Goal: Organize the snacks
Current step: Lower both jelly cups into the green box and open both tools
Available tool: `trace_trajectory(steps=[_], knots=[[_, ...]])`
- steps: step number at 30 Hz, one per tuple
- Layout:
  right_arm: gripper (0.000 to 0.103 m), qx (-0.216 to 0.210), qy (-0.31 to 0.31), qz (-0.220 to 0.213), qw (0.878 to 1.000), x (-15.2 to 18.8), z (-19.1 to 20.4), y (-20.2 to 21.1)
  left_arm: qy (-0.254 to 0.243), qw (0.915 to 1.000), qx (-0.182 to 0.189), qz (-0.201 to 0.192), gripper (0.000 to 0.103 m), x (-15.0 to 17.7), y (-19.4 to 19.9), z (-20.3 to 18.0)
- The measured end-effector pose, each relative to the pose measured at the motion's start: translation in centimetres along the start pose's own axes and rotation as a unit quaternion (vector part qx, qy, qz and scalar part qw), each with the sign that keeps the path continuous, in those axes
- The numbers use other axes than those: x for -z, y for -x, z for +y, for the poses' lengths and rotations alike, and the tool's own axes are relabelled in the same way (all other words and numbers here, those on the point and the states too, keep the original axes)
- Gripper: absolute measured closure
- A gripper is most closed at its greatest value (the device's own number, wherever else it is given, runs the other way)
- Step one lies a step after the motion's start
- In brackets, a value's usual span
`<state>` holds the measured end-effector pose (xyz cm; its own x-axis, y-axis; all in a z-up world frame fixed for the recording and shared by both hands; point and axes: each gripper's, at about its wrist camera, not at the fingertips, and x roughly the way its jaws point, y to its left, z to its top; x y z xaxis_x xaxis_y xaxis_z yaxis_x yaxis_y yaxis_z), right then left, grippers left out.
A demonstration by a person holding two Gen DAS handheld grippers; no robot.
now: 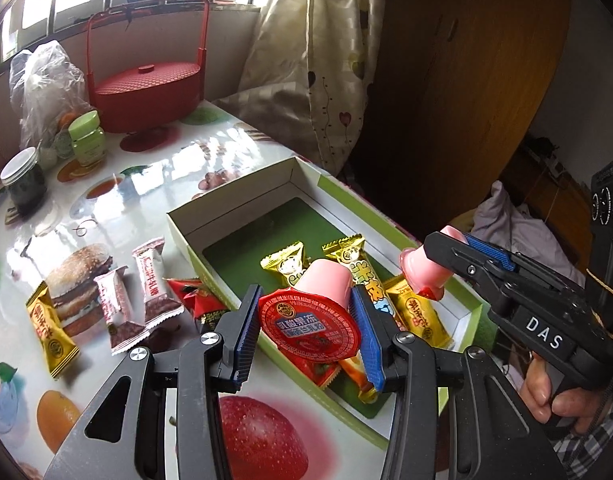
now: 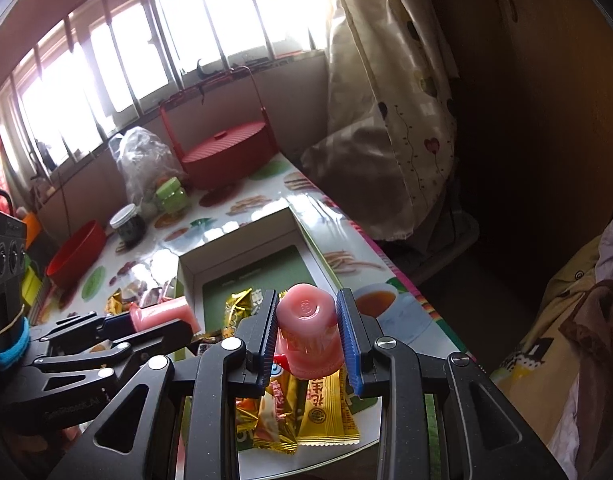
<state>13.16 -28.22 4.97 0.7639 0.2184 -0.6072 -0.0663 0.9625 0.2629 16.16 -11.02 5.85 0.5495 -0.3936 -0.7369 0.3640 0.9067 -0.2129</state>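
Observation:
My left gripper [image 1: 306, 316] is shut on a pink jelly cup with a red foil lid [image 1: 312, 320], held above the near end of the open white-and-green box [image 1: 242, 196]. My right gripper [image 2: 309, 320] is shut on a second pink jelly cup [image 2: 308, 330], base toward the far side, above the same box [image 2: 242, 248]; it shows in the left wrist view [image 1: 446, 254] at the right. Several gold and yellow snack packets [image 1: 416, 312] lie in the box. More wrapped snacks [image 1: 122, 300] lie on the table left of the box.
A red lidded basket with a tall handle [image 1: 146, 92] stands at the far end of the table. A plastic bag [image 1: 46, 84], a green jar [image 1: 86, 136] and a dark jar [image 1: 24, 182] stand at the far left. A red bowl [image 2: 76, 256] sits at the left. Curtain and wardrobe are on the right.

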Motion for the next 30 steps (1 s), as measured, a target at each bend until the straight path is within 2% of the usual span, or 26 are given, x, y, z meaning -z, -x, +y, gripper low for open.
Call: trace_trajectory(steps=[17,30], knots=[[0.075,0.017,0.007,0.015,1.000,0.9,-0.2,-2.2,0.001,0.9997,0.000,0.025,0.058,-0.1,-2.6,-0.2],[0.075,0.023,0.010,0.012,1.000,1.0,-0.3,-2.4,0.004,0.9997,0.002,0.026,0.057,-0.1,-2.9,-0.3]])
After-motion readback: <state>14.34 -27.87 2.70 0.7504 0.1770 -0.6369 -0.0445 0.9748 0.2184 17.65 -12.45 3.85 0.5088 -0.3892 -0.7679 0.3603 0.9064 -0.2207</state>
